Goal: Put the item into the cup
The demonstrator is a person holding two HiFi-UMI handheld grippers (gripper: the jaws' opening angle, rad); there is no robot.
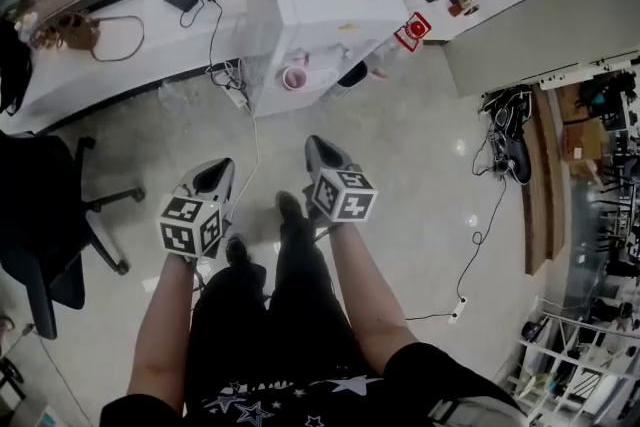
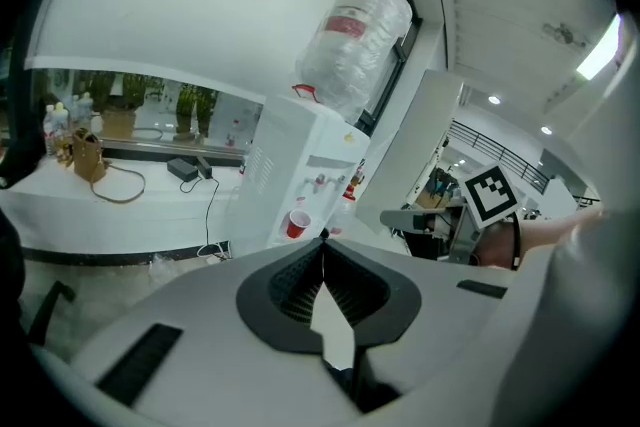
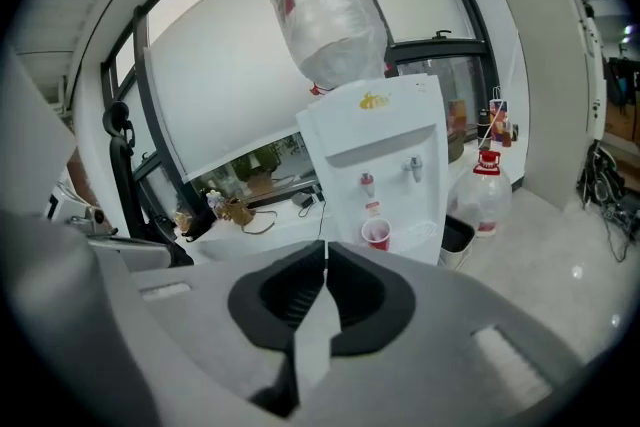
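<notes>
Grey left gripper (image 1: 214, 177) and right gripper (image 1: 322, 155) both pinched closed on nothing, well short of the tall white water dispenser (image 1: 330, 10), small red plastic cup (image 1: 294, 78) parked on that dispenser's front, dead ahead, right gripper nearer, item to load not visible.

View down your own body. Left gripper (image 1: 217, 166) and right gripper (image 1: 317, 145) held out side by side, apart, both aimed toward white water dispenser (image 1: 322, 7). Red cup (image 1: 294, 78) stands in dispenser's recess. Black office chair (image 1: 42, 215) at your left. Brown bag (image 1: 76, 31) on counter (image 1: 120, 55) beyond it.
</notes>
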